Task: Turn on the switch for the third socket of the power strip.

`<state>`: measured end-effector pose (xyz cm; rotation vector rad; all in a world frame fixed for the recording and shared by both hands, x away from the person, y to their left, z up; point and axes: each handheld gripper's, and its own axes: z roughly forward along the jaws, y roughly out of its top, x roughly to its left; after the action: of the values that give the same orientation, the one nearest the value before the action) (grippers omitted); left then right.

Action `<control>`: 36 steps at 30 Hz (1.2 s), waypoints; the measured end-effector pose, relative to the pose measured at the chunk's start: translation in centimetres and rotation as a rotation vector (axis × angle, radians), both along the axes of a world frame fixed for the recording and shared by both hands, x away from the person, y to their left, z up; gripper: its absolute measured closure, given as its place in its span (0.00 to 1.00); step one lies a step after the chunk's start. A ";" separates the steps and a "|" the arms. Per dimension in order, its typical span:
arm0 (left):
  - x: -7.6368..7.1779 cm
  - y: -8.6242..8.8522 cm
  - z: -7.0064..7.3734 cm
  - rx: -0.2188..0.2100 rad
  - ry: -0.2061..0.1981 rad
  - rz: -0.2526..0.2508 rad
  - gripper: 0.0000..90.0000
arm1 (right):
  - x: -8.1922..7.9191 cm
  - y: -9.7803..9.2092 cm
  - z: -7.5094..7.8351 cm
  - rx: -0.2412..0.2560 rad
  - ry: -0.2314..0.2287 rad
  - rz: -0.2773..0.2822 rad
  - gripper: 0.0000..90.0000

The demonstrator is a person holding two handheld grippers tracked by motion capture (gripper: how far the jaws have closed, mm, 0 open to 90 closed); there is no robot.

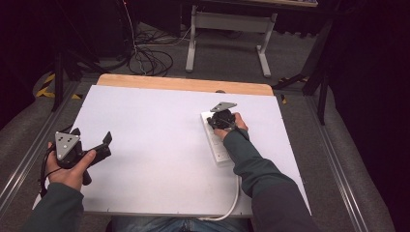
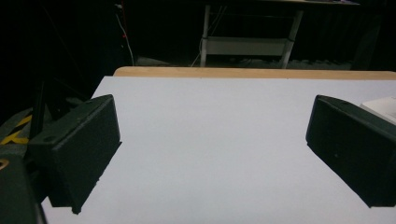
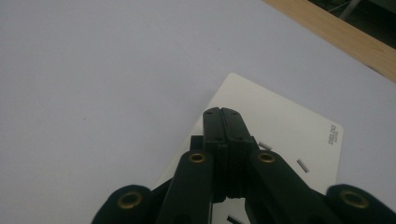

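On the right half of the worktop (image 1: 145,159) lies a white power strip (image 1: 218,145), long axis running from you toward the far edge, and your right tongs (image 3: 223,112) are down over its far end. Their jaws are pressed together with nothing between them, the closed tip sitting above the strip's top face. It looks like you are pressing or nudging something on that end, perhaps a switch, though the tip hides what lies beneath it. Keep the tip square to the face and push straight down rather than at a slant, or the light plastic body may skate across the smooth worktop. If it starts to slide, bring your left tongs (image 1: 99,145) across to steady the near end; at present they hover at the left edge, well apart from the strip, jaws spread wide and empty.

The strip itself is a flat, rectangular bar of matte white plastic with rounded corners. The right gripper view shows narrow slot openings in its top face and small grey lettering near one corner, too small to read. A white cable (image 1: 232,203) leaves its near end and curves off the front of the worktop toward you; mind that it does not tug the strip.
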<state>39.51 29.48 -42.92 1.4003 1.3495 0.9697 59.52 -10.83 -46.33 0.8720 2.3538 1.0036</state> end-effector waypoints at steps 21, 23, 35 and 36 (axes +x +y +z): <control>-0.1 0.0 0.0 0.003 0.003 0.003 0.04 | 0.0 0.1 -0.3 0.006 -0.002 0.001 1.00; 0.0 0.0 0.0 0.004 0.004 0.000 0.04 | -0.1 0.1 -0.4 0.008 -0.002 -0.001 1.00; -0.1 0.0 0.0 0.001 0.007 -0.002 0.04 | -0.2 0.1 -0.4 0.003 -0.004 -0.005 1.00; -0.1 0.0 0.0 0.005 0.007 -0.002 0.04 | -0.2 0.1 -0.4 0.003 -0.004 -0.005 1.00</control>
<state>39.45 29.50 -42.94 1.4092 1.3513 0.9681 59.27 -10.69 -46.71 0.8758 2.3466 1.0065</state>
